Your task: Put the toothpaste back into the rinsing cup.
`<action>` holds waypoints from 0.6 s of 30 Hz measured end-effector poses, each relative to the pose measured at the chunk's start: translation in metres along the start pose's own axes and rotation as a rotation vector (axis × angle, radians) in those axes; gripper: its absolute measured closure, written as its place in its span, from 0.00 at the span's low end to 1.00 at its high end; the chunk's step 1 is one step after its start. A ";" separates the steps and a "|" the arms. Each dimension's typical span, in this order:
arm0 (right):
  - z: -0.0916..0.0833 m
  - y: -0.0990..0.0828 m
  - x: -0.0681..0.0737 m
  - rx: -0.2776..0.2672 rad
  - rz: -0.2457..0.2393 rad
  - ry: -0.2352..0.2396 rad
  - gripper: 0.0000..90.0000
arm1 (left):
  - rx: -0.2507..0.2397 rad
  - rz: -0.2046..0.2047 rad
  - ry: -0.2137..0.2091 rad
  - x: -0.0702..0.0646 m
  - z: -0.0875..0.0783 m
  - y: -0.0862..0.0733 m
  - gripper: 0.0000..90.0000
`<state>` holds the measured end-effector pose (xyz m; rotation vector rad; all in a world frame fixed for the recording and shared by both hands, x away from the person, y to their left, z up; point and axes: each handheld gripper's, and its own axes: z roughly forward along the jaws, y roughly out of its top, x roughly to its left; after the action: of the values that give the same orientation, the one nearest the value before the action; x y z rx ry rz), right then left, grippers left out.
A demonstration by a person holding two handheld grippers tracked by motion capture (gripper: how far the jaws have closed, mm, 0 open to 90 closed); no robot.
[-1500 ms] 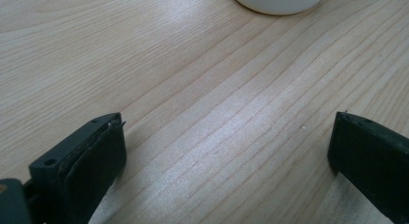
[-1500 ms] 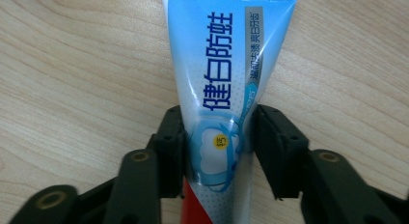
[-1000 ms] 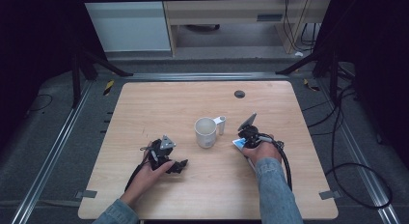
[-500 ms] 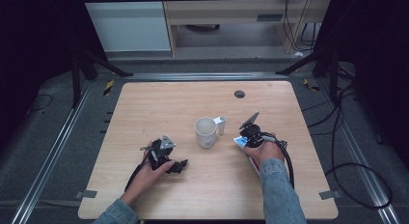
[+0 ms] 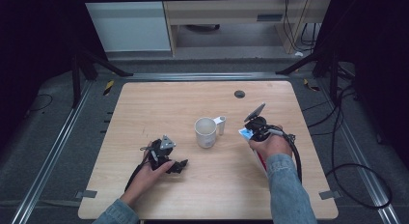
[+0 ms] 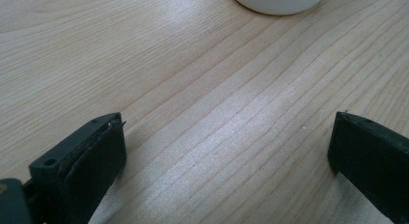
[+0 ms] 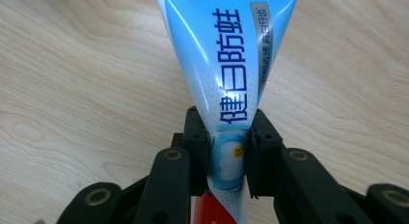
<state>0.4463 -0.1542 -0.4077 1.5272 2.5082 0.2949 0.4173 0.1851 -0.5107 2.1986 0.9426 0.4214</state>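
Both hands low: right gripper (image 7: 226, 161) fingers pinch toothpaste tube (image 7: 226, 64); left gripper (image 6: 226, 151) fingers wide.

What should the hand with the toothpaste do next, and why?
Probably carry the toothpaste tube over to the white mug. The right gripper has its jaws shut on the tube, and the mug stands open just beside it, so dropping it in looks likely.

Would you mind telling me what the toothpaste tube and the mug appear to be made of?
The toothpaste tube looks like soft glossy plastic: light streaks run down it and it narrows where the jaws pinch it. The mug seems glazed white ceramic, smooth and thick-rimmed, though plastic is possible.
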 end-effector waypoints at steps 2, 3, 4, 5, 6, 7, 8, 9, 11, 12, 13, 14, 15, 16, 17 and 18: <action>-0.005 0.000 -0.002 -0.014 0.010 -0.004 0.82 | 0.000 0.000 0.000 0.000 0.000 0.000 0.00; -0.007 0.000 -0.003 -0.020 0.012 -0.007 0.82 | 0.000 0.000 0.000 0.000 0.000 0.000 0.00; -0.010 0.000 -0.005 -0.025 0.014 -0.007 0.82 | 0.000 0.000 0.000 0.000 0.000 0.000 0.00; -0.012 0.000 -0.006 -0.033 0.019 -0.006 0.82 | -0.001 0.000 0.000 0.000 0.000 0.000 0.00; -0.015 0.000 -0.007 -0.042 0.022 0.001 0.82 | -0.001 0.000 0.000 0.000 0.000 0.000 0.00; -0.017 0.000 -0.008 -0.053 0.027 0.007 0.82 | 0.000 0.000 0.000 0.000 0.000 0.000 0.00; -0.017 0.000 -0.008 -0.053 0.027 0.007 0.82 | 0.000 0.000 0.000 0.000 0.000 0.000 0.00; -0.023 0.000 -0.010 -0.069 0.035 0.011 0.82 | 0.002 0.001 0.000 0.000 0.000 0.000 0.00; -0.028 0.000 -0.011 -0.080 0.034 0.008 0.82 | 0.002 0.000 0.000 0.000 0.000 0.000 0.00; -0.031 0.001 -0.012 -0.089 0.040 0.009 0.82 | 0.002 0.000 0.000 0.000 0.000 0.000 0.00; -0.034 0.001 -0.013 -0.098 0.041 0.009 0.82 | 0.002 0.000 0.000 0.000 0.000 0.000 0.00; -0.037 0.001 -0.013 -0.105 0.043 0.010 0.82 | 0.001 0.000 0.000 0.000 0.000 0.000 0.00; -0.039 0.002 -0.014 -0.115 0.043 0.010 0.82 | 0.002 0.000 0.000 0.000 0.000 0.000 0.00; -0.039 0.002 -0.014 -0.115 0.043 0.010 0.82 | 0.002 0.000 0.000 0.000 0.000 0.000 0.00; -0.044 0.002 -0.015 -0.140 0.045 0.008 0.82 | 0.001 0.000 0.000 0.000 0.000 0.000 0.00; -0.046 0.002 -0.015 -0.149 0.048 0.008 0.82 | 0.001 0.000 0.000 0.000 0.000 0.000 0.00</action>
<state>0.4434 -0.1701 -0.3624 1.5314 2.3983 0.4842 0.4173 0.1852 -0.5106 2.1997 0.9431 0.4208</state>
